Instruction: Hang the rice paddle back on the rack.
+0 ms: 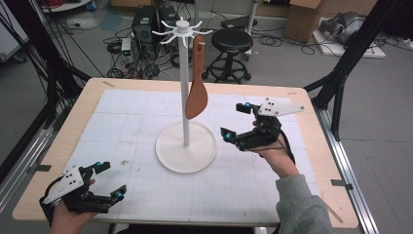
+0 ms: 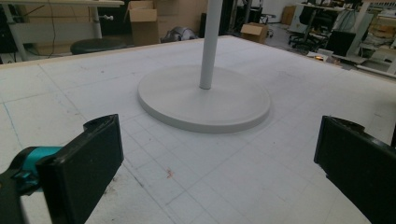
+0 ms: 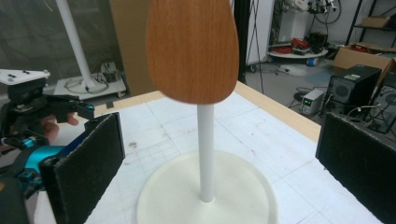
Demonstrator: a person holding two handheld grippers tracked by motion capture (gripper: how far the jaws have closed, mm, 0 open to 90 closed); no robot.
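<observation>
Wooden spatula [image 1: 196,92] hanging by its handle end from one hook of the white rack [image 1: 185,87], blade pointing down, clear of the round base [image 1: 171,151] and just beside the pole [image 1: 184,97]. In the right gripper view, blade [image 3: 191,49] showing broad and rounded, in front of the pole [image 3: 205,149], above the base [image 3: 159,196], between the lines of the two black jaws but farther off and touching neither.

Right gripper [image 1: 235,122] hovering to the right of the rack, near the base rim, pointing left toward the pole. Jaws standing wide apart, gripping nothing. Grey three-cornered plate [image 1: 280,107] riding on top; hand [image 1: 272,156] and grey sleeve [image 1: 299,204] entering from the bottom edge.

Left gripper [image 1: 108,181] resting low at the near left corner, well apart from the rack, aiming toward the base. Jaws likewise spread wide, holding nothing; in the left gripper view, bare gridded mat [image 2: 196,182] lying between them, base [image 2: 205,100] and pole [image 2: 209,42] beyond.

Rack standing upright near the middle of the white gridded mat [image 1: 126,122], mat covering most of the wooden tabletop [image 1: 83,102]. Black stool [image 1: 233,41] and computer cases [image 1: 144,24] sitting on the floor behind the far edge, among loose cables.
</observation>
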